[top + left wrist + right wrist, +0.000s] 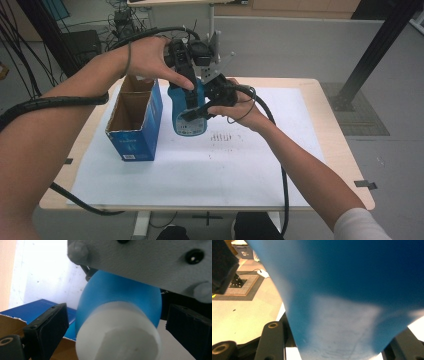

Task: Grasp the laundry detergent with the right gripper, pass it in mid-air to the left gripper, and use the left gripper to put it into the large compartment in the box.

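A blue bottle with a white cap hangs above the white sheet, just right of the box. My right gripper comes in from the right and is shut on the bottle's body, which bulges between its jaws. My left gripper reaches down from above at the bottle's top. In the left gripper view its black fingers stand either side of the cap with a gap on each side, so the left gripper is open. The grey plate of the right gripper sits close behind the bottle.
An open blue cardboard box stands on the left of the white sheet, which covers the wooden table. Cables trail from both grippers, one over the front edge. A black post rises at the back right.
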